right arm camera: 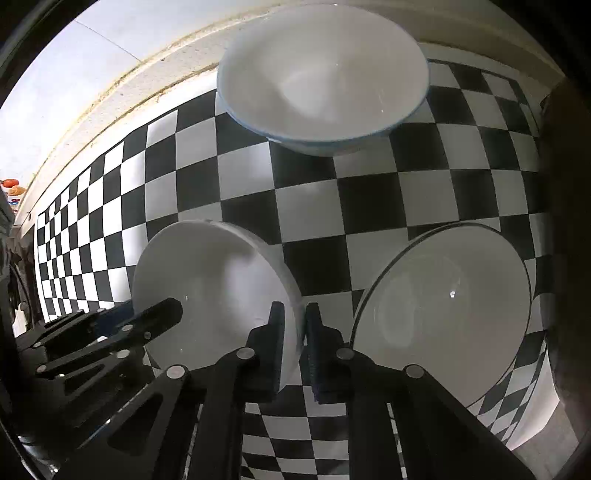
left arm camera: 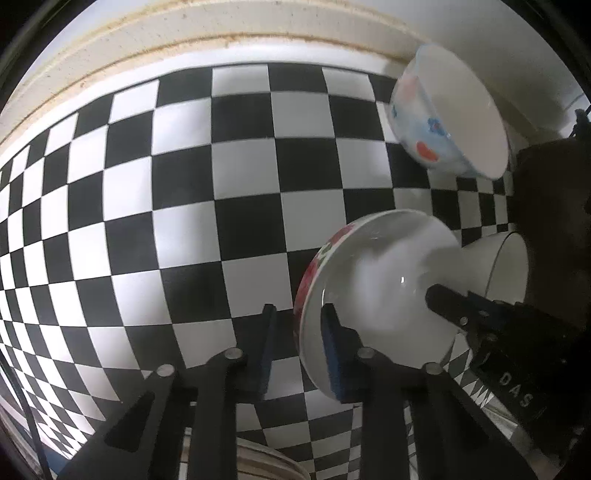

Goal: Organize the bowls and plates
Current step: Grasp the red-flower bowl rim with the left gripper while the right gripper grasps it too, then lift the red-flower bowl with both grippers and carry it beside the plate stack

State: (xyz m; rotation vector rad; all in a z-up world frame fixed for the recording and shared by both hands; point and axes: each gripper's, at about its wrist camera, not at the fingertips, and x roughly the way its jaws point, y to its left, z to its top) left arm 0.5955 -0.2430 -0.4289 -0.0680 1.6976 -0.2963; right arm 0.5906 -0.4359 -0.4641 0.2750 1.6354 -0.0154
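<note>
the checkered tabletop (left arm camera: 155, 206) lies open to the left. on the right, three bowls crowd together: the red-flowered bowl (left arm camera: 376, 280), the black-rimmed bowl (right arm camera: 450, 310) just beside it, the blue-rimmed bowl (right arm camera: 321, 81) behind, near the cream wall ledge (left arm camera: 207, 26).

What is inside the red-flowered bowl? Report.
The red-flowered bowl shows bare white glaze; one finger of the left gripper and one of the right gripper reach inside, covering the glaze beneath them.
</note>
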